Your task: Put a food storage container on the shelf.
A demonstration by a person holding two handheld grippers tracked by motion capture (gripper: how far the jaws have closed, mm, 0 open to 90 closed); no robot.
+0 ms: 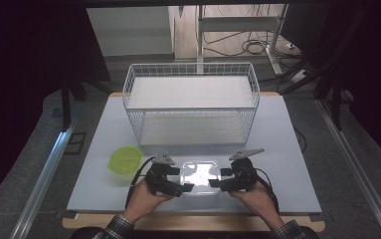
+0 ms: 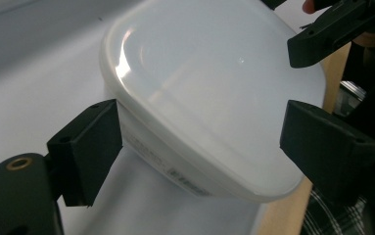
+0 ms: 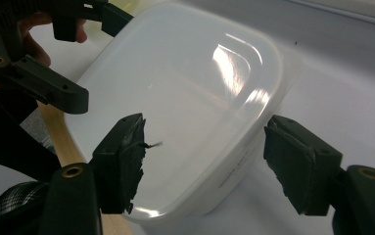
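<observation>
A white translucent plastic container [image 1: 198, 174] with its lid on rests near the table's front edge, between my two hands. My left gripper [image 1: 180, 179] stands at its left end, and in the left gripper view [image 2: 199, 142] both jaws straddle a corner of the container [image 2: 209, 98]. One pad sits right beside the wall; I cannot tell if it touches. My right gripper [image 1: 220, 178] is at the right end. In the right gripper view [image 3: 204, 147] one jaw overlaps the lid [image 3: 185, 88], and the other stands just clear of the side wall.
A yellow-green round lid or bowl [image 1: 125, 160] lies left of the container. A white wire basket [image 1: 191, 65] stands at the back middle of the pale table [image 1: 287, 164]. The wooden front edge [image 1: 193, 221] is just under my hands.
</observation>
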